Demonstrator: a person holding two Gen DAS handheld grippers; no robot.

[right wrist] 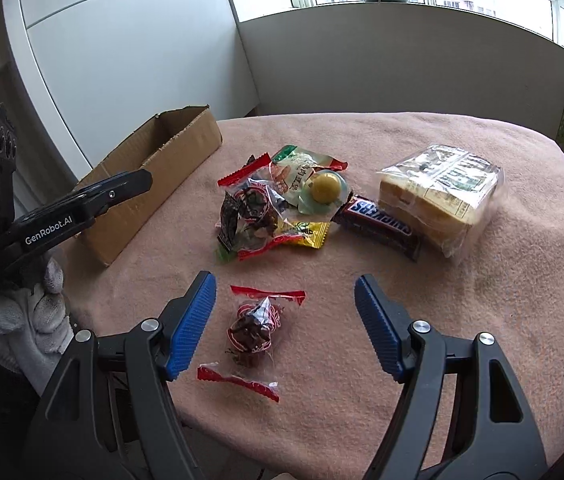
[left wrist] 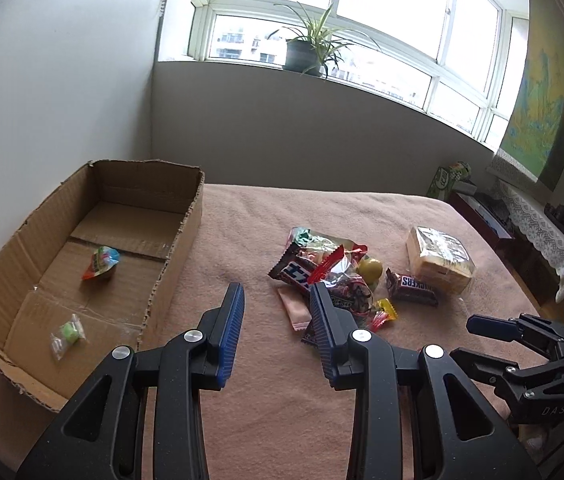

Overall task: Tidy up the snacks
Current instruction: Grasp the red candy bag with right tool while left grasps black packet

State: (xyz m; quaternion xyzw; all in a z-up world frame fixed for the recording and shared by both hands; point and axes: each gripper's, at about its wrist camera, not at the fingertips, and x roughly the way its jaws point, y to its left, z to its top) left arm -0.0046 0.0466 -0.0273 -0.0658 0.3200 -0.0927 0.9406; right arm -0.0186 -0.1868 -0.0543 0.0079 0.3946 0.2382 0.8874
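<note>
Right claw [right wrist: 283, 326]: open, astride a red-ended candy packet [right wrist: 252, 330] near the bench's near edge. Left claw [left wrist: 278, 334]: empty, slightly parted. Risk: crinkly film slipping; cardboard box [left wrist: 154, 172] sits left.

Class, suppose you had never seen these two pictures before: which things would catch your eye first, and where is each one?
The bright heap of snack wrappers in the middle of the pink blanket draws the eye first, with a Snickers bar and a wrapped sandwich to its right. One red-edged candy packet lies apart, between the open right gripper's blue pads. At the left stands a cardboard box holding two small sweets.
</note>
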